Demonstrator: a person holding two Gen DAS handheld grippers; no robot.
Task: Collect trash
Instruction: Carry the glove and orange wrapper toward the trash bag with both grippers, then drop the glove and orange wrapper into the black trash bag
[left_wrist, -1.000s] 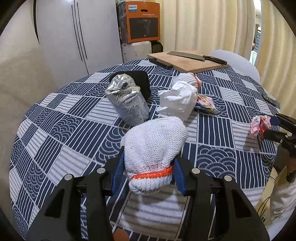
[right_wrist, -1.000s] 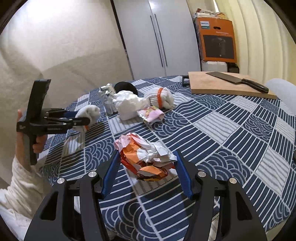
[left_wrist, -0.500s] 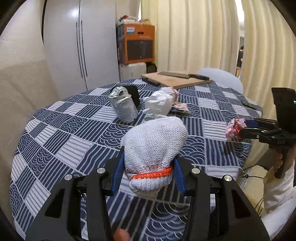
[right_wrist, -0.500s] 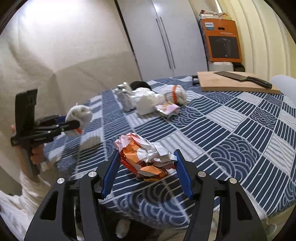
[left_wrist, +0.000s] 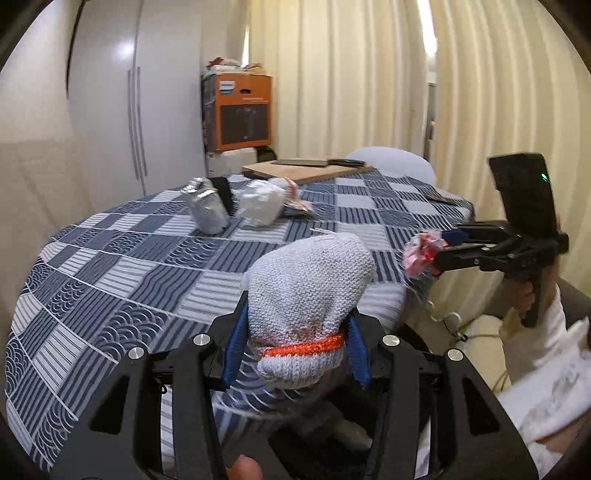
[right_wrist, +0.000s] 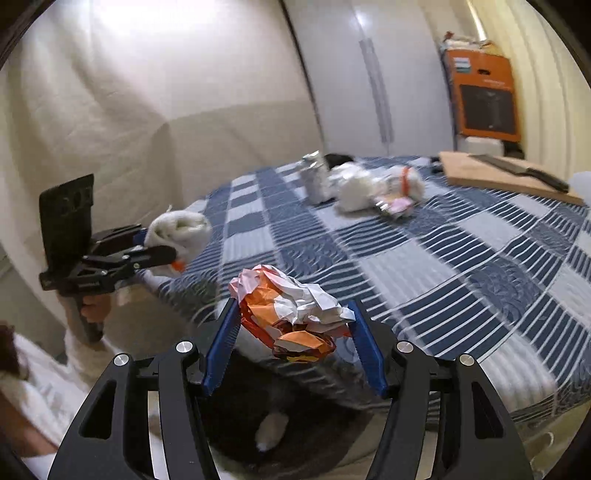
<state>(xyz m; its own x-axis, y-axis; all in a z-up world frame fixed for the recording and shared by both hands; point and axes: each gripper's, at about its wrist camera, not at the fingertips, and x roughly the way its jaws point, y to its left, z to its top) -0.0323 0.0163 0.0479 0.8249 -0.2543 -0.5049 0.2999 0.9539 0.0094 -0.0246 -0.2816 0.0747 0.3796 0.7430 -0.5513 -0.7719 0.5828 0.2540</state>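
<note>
Knitted grey glove (left_wrist: 306, 291), low centre, is pinched in the left claw (left_wrist: 295, 354); the right claw (right_wrist: 293, 343) clamps a crumpled wrapper (right_wrist: 291, 314), both lifted off the bench (right_wrist: 461, 258), presumably for binning.

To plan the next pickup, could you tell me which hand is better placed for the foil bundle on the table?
Left, probably: the foil bundle sits on the pile's left side, nearer the left tongs. Both are full, though: knitted glove left, crumpled wrapper in the right tongs.
</note>
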